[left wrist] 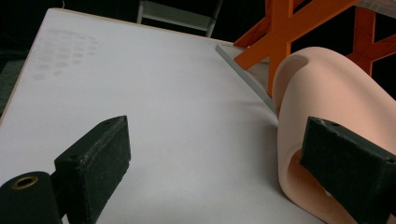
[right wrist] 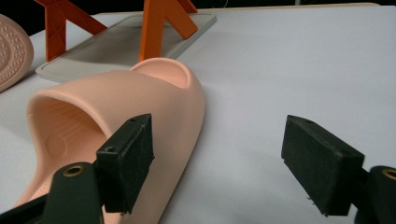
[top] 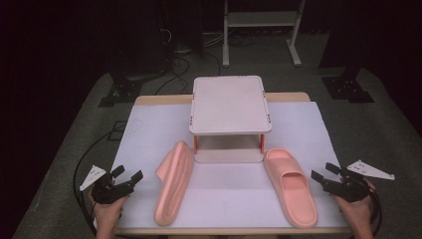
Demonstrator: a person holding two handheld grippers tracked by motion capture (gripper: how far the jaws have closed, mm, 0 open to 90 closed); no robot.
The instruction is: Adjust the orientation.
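Two pink slippers lie on the white table. The left slipper point(top: 174, 181) rests tipped on its side; the right slipper point(top: 291, 186) sits sole down. My left gripper point(top: 128, 173) hovers open to the left of the tipped slipper, a hand's width away. In the left gripper view the gripper point(left wrist: 219, 163) holds nothing, and the slipper point(left wrist: 327, 88) rises by the right jaw. My right gripper point(top: 323, 171) stands open just right of the flat slipper. In the right gripper view the gripper point(right wrist: 219, 158) has bare table between its jaws, with the slipper point(right wrist: 116, 102) behind the left jaw.
A small stand point(top: 230, 104) with a white top, orange legs point(left wrist: 285, 28) and a grey base plate point(right wrist: 116, 51) stands at the table's middle back. The white mat point(top: 224, 194) runs between the slippers. Cables and dark equipment feet lie on the floor beyond.
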